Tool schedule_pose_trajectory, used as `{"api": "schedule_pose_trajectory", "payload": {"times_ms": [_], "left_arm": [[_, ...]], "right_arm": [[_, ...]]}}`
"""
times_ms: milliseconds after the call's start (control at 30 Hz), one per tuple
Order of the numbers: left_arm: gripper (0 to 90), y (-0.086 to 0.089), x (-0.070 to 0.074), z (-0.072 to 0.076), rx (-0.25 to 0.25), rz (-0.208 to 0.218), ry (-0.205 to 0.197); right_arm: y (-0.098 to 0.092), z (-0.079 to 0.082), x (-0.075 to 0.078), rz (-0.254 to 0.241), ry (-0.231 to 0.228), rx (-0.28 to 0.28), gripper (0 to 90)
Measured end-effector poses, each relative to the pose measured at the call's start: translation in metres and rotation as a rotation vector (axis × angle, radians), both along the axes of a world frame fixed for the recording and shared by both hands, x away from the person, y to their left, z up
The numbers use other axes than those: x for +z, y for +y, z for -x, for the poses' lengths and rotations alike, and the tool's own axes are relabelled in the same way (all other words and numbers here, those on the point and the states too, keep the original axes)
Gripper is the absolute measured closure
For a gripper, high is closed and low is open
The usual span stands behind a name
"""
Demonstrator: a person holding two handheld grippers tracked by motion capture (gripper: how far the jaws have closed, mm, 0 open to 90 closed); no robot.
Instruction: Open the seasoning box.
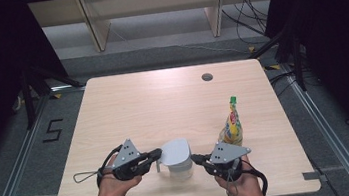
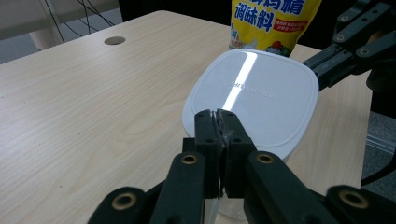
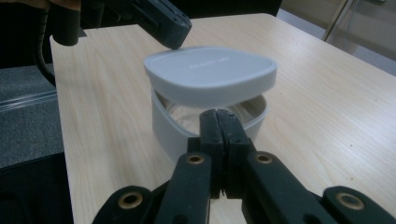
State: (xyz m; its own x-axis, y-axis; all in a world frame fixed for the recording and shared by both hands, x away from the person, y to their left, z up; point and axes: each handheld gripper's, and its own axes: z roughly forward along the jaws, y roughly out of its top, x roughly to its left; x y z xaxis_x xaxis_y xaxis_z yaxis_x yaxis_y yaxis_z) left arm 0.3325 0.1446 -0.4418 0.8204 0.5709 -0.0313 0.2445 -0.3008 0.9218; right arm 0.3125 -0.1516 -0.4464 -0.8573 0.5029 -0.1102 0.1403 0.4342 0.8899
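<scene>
Right now the left gripper (image 1: 155, 154) has its jaws pinched tight on the near edge of a white lid (image 2: 254, 95), which it holds lifted and tilted over the white container (image 3: 173, 130) below; in the right gripper view the lid hovers clear of the rim on the side facing that camera, and a pale powder shows inside. The right gripper (image 1: 195, 158) is clenched on nothing, its tips pointing at the container's wall from the opposite side, near it but apart. So the container sits between the two tools, near the front edge of the table (image 1: 128, 108), with the left one above its rim and the right one level with its body. Beyond it, just behind the right hand (image 1: 241, 183), a yellow seasoning pouch (image 1: 233, 125) stands upright with its green cap on top. Judging by this layout, the right hand is the free one and much the nearer to the pouch.
</scene>
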Motion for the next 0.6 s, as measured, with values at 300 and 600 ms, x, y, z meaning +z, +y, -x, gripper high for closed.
{"api": "schedule_pose_trajectory", "payload": {"times_ms": [300, 600], "left_arm": [[69.7, 0.024, -0.007, 0.009, 0.036, 0.069, 0.040], [47.8, 0.040, -0.034, 0.024, 0.017, -0.026, 0.067]], "right_arm": [[0.010, -0.003, 0.009, -0.001, -0.010, 0.025, 90.0], [0.026, -0.002, 0.019, -0.010, -0.039, 0.048, 90.0]]}}
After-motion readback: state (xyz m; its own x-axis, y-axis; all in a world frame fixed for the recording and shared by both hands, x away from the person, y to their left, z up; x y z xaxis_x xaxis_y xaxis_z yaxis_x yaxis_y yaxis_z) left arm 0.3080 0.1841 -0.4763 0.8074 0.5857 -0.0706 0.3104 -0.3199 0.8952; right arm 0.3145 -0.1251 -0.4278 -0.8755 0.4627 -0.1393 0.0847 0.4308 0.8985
